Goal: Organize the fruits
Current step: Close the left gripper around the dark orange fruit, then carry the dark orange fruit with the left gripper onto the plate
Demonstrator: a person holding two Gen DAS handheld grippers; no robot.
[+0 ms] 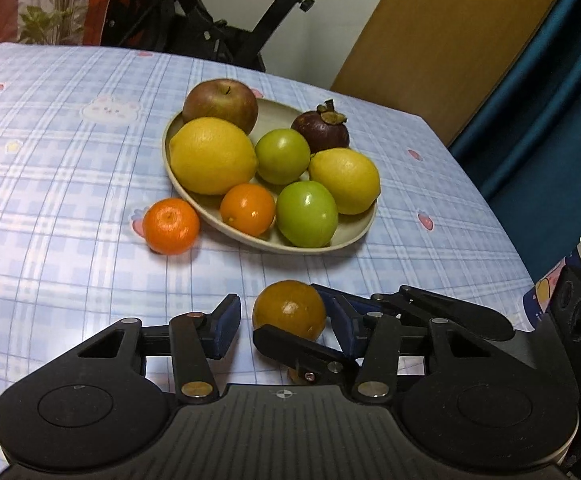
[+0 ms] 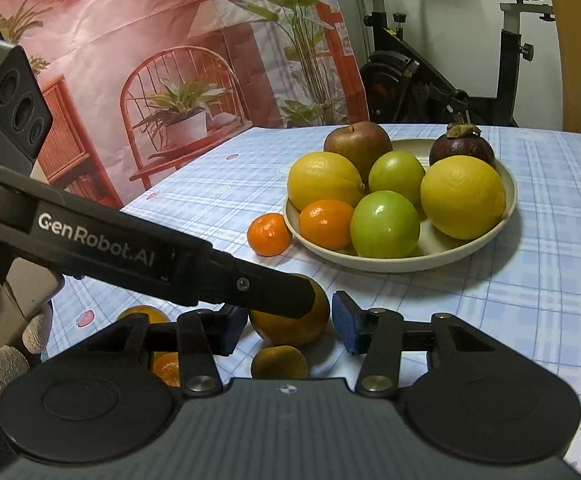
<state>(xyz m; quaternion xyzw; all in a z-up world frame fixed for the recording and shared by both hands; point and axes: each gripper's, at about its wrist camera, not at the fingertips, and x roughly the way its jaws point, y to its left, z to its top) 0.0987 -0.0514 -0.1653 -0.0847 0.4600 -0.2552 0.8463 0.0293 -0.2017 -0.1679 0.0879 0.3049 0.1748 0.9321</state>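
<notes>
A dull orange (image 1: pixel 288 308) lies on the checked tablecloth just in front of the beige plate (image 1: pixel 354 236). My left gripper (image 1: pixel 284 322) straddles it: a gap shows beside its left pad (image 1: pixel 226 326), so it is open. My right gripper (image 2: pixel 289 328) comes in from the other side, and both its blue pads sit against the same orange (image 2: pixel 290 326), shut on it. One of its fingers (image 1: pixel 290 346) crosses below the orange in the left wrist view. A left gripper finger (image 2: pixel 278 292) lies across the orange's top in the right wrist view.
The plate (image 2: pixel 410 266) holds an apple, two lemons, two green fruits, a mandarin and a mangosteen. Another mandarin (image 1: pixel 170 226) sits beside its rim. A small greenish fruit (image 2: pixel 278 362) and two oranges (image 2: pixel 166 368) lie under the right gripper. An exercise bike (image 2: pixel 430 92) stands behind the table.
</notes>
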